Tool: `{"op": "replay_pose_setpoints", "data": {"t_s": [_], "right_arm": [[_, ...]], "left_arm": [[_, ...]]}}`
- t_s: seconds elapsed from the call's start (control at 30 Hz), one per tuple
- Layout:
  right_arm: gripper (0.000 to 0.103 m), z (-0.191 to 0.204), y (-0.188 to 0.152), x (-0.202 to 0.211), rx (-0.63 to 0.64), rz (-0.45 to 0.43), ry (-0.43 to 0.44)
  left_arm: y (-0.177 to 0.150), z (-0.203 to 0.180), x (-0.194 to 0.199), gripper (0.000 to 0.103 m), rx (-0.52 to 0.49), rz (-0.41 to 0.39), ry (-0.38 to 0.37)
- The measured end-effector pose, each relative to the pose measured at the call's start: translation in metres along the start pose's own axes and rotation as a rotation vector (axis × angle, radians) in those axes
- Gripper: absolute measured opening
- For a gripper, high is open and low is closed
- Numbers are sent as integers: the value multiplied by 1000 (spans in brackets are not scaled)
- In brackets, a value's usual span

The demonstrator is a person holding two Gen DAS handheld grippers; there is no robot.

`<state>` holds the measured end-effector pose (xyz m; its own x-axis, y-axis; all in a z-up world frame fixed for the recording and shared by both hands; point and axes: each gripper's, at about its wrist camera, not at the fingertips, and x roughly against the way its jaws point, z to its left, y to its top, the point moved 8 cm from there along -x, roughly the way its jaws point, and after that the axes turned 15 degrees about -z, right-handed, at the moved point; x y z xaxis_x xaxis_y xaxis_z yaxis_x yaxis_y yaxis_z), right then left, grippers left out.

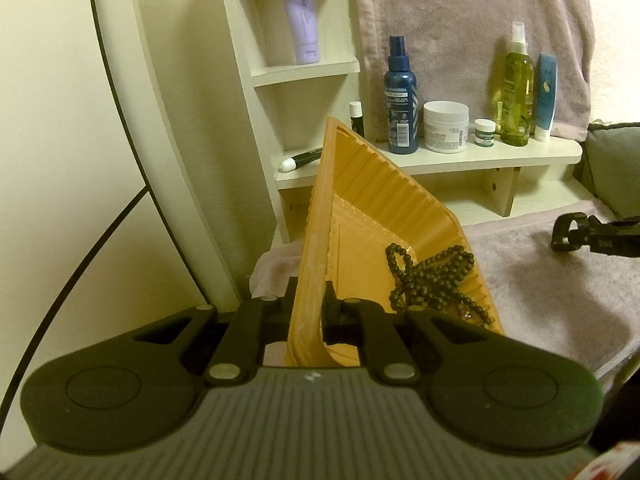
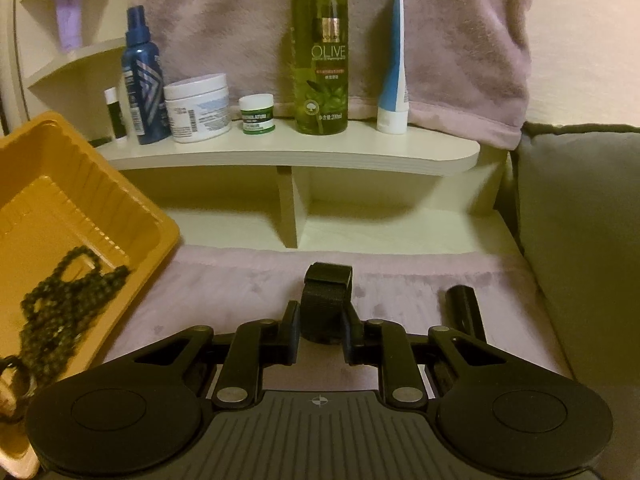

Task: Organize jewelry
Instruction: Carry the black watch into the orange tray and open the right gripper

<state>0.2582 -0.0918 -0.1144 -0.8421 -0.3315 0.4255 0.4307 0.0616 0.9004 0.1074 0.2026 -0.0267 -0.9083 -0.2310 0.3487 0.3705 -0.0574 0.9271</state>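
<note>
An orange plastic tray [image 1: 360, 184] is tilted up on the pinkish towel, and my left gripper [image 1: 312, 292] is shut on its near rim. Inside it lies a tangled string of dark beads [image 1: 432, 280]. In the right wrist view the tray [image 2: 80, 184] and beads [image 2: 60, 292] are at the left. My right gripper [image 2: 323, 320] is shut on a black looped strap band [image 2: 326, 292], just above the towel. That band [image 1: 564, 232] also shows at the right edge of the left wrist view, clear of the tray. A short black cylinder [image 2: 464, 308] lies on the towel to the right.
A white shelf [image 2: 280, 152] behind holds a blue spray bottle [image 2: 142, 76], a white jar [image 2: 198, 108], a small green jar [image 2: 257, 114], an olive bottle [image 2: 320, 52] and a blue tube [image 2: 394, 68]. A grey cushion [image 2: 580, 220] bounds the right side.
</note>
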Motion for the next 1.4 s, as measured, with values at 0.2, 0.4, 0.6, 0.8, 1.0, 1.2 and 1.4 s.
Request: {"op": "replay_pose_setpoints", "data": {"t_s": [0.2,0.4,0.6,0.8,1.0,1.2,1.4], "right_arm": [[20,7,5,20,1,1,34],[19,30,18,33,11,-8,102],[18,74,40,40,25,-39,220],[18,126,59,38,41,-51,373],[18,176,66,32,32,-13,553],[18,209,52,25,65,48,650],[18,216,33,16,68,114,683]], "left_arm": [[2,-1,1,9,-1,-5,-6],[2,-2,2,9,-5,-6,-9],[2,-1,2,9,-2,-6,-9],[0,0,2,9,5,-6,-10],[0,1,2,9,10,-6,-11],[0,2,1,9,16,-6,-11],[0,2,1,9,17,-7,-12]]}}
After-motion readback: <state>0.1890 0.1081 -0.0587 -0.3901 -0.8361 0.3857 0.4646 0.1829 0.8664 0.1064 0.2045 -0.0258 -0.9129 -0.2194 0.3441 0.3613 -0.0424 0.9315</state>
